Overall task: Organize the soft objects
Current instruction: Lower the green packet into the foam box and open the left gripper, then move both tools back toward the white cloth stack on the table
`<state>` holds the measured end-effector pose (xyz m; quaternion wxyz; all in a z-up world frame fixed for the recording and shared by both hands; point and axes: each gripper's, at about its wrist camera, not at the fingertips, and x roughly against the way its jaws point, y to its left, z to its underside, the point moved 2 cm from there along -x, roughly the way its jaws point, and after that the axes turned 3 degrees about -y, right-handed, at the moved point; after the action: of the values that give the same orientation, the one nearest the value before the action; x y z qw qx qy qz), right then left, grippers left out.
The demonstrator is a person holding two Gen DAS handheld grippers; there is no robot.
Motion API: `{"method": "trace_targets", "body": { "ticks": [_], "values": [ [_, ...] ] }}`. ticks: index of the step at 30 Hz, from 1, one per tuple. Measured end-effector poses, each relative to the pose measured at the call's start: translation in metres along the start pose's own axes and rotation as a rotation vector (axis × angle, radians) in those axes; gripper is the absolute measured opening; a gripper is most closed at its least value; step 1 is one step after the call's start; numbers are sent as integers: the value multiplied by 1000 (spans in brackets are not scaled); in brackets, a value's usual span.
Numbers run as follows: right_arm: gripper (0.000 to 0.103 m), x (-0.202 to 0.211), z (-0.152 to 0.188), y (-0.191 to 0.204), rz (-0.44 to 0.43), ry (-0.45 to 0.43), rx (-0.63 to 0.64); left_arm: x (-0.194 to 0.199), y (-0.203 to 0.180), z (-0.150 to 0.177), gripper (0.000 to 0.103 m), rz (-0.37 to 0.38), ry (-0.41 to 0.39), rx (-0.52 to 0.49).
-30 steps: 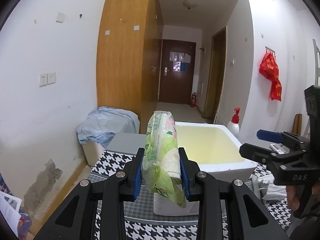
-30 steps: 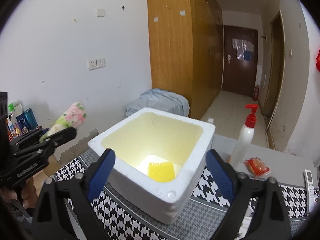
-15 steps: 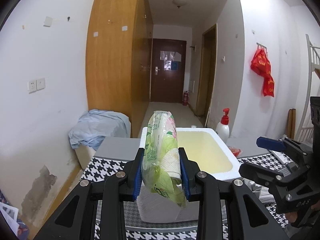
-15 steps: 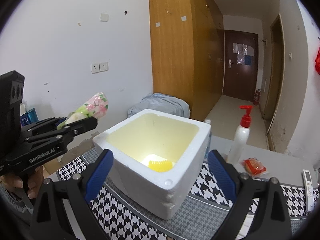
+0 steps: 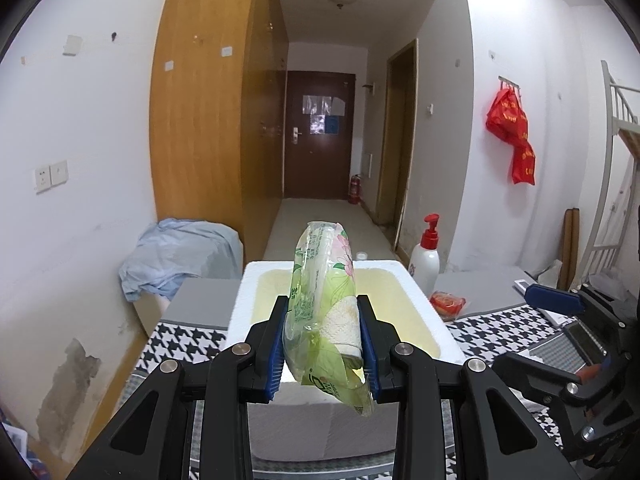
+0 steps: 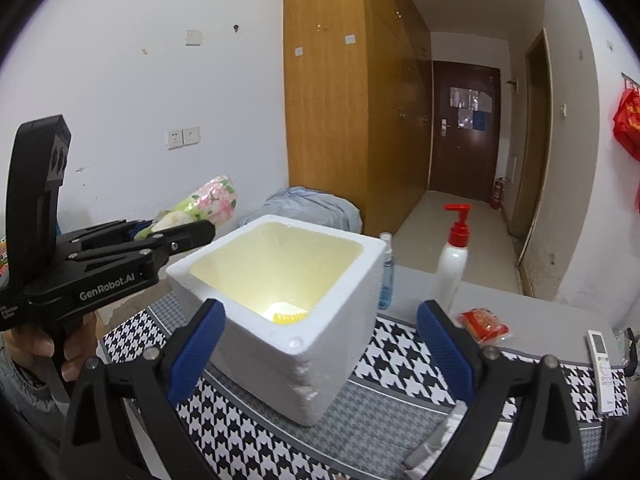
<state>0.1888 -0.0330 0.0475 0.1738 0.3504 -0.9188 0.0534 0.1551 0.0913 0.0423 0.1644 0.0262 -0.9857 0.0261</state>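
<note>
while the left claw pinches the tissue pack, the right claw gapes empty.

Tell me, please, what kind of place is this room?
Probably a dormitory or small rented flat, not a workshop. A tall wooden wardrobe lines a narrow hallway to a dark entrance door, a white metal bunk-bed ladder stands at the right, and a cloth-covered table holds household things.

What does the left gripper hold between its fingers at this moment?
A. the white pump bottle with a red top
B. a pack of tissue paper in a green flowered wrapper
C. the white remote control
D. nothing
B: in the left wrist view the left gripper has its blue fingers pressed on both sides of the tissue pack.
</note>
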Motion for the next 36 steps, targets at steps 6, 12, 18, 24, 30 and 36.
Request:
{"method": "trace_targets", "body": {
  "ticks": [6, 12, 18, 24, 30, 36],
  "values": [
    [99, 4, 4, -11, 25, -3, -19, -14, -5, -1, 34, 11, 27, -1],
    [99, 8, 10, -25, 49, -5, -44, -29, -10, -5, 34, 12, 47, 2],
    [99, 11, 15, -39, 58, -6, -84, -42, -9, -4, 41, -5, 69, 1],
    [99, 12, 17, -52, 80, -11, -118, -43, -13, -4, 79, -19, 49, -9],
    [99, 16, 18, -55, 95, -18, -112, -36, -17, -5, 102, -30, 7, -18],
    [99, 25, 22, -60, 115, -24, -119, -20, -24, -6, 102, -25, -30, -21]
  ]
}}
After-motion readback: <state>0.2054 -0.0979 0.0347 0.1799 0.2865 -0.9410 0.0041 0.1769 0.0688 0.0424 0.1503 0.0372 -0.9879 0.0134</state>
